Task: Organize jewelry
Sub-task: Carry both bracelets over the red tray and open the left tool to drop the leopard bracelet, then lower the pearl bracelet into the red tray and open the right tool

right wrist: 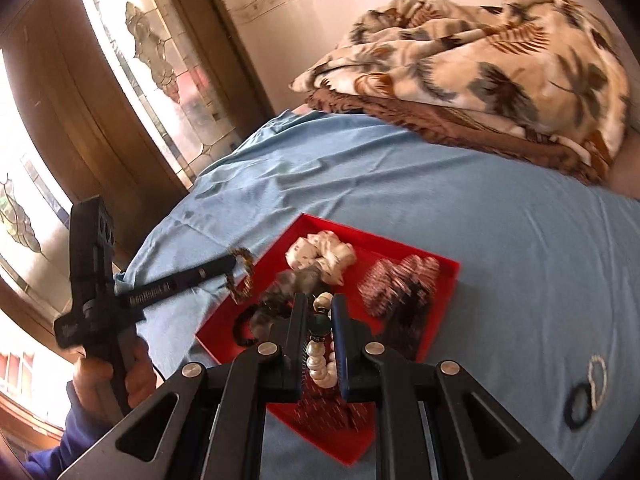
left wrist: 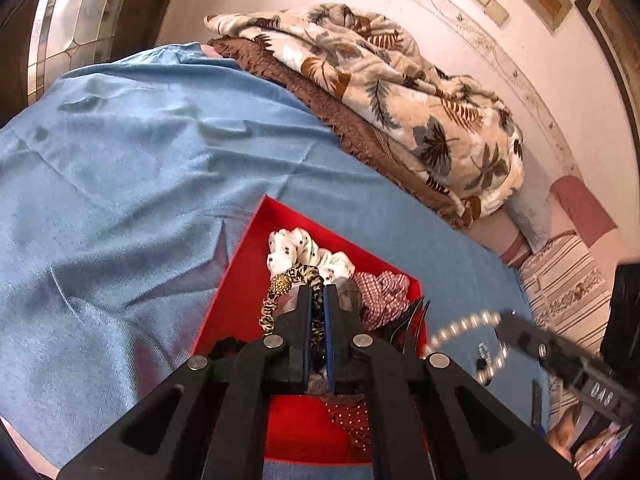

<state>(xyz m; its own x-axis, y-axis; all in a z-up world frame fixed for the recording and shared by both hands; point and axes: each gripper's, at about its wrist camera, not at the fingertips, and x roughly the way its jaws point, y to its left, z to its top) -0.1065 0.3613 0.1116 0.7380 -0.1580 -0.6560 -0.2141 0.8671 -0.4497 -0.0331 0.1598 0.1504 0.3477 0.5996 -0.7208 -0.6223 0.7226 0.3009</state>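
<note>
My left gripper (left wrist: 318,290) is shut on a leopard-print elastic band with a gold bead ball (left wrist: 280,286), held above a red tray (left wrist: 244,276). In the right wrist view that gripper (right wrist: 234,263) comes in from the left with the band (right wrist: 240,280) hanging at the tray's left edge. My right gripper (right wrist: 320,300) is shut on a pearl bracelet with a dark green bead (right wrist: 318,356), over the red tray (right wrist: 444,276). The left wrist view shows it at the right (left wrist: 506,320), the pearls (left wrist: 460,326) looping from its tip.
In the tray lie a white scrunchie (left wrist: 304,252), a red checked scrunchie (left wrist: 384,292), a black hair claw (left wrist: 412,320) and a red dotted scrunchie (left wrist: 352,420). A black hair tie (right wrist: 578,406) and thin white bead bracelet (right wrist: 597,382) rest on the blue sheet (right wrist: 440,200). Folded blankets (right wrist: 480,72) lie behind.
</note>
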